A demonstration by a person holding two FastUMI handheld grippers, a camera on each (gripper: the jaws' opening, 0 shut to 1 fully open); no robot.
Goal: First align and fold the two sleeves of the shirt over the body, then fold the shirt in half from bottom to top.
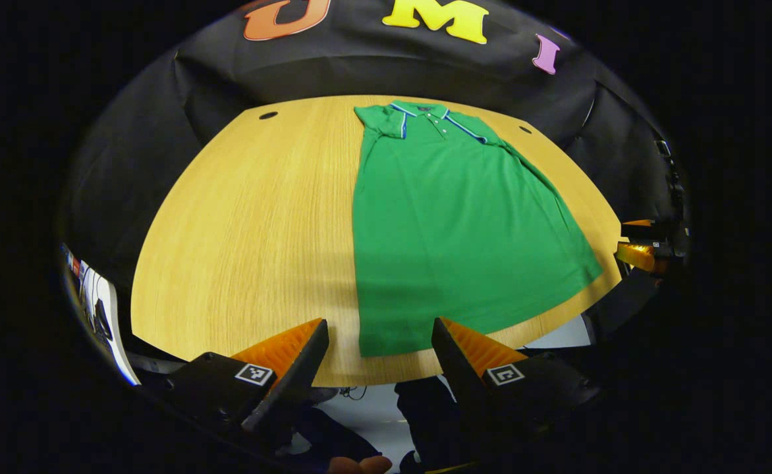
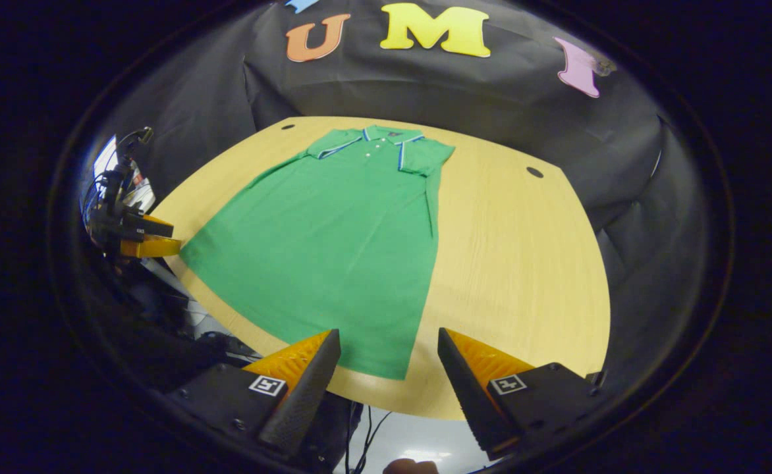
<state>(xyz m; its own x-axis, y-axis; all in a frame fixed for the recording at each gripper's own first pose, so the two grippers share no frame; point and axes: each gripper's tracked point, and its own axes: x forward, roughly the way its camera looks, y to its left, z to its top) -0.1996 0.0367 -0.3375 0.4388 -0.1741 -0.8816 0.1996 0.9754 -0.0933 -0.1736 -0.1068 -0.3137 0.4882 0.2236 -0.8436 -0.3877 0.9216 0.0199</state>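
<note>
A green polo shirt (image 1: 452, 217) lies flat on the wooden table (image 1: 254, 217), collar at the far side, hem at the near edge. Both short sleeves lie folded in over its body. My left gripper (image 1: 379, 339) hangs open just above the shirt's near left hem corner, touching nothing. In the right gripper view the same shirt (image 2: 333, 243) spreads across the table (image 2: 518, 263), and my right gripper (image 2: 389, 349) stands open over its near right hem corner. The other gripper shows far off at the right edge (image 1: 643, 253) and at the left edge (image 2: 139, 240).
Two small dark holes (image 1: 268, 115) (image 1: 525, 130) sit near the table's far corners. Bare wood stretches left of the shirt in the left gripper view and to its right in the right gripper view. Pale floor (image 2: 419, 431) and cables show below the near table edge.
</note>
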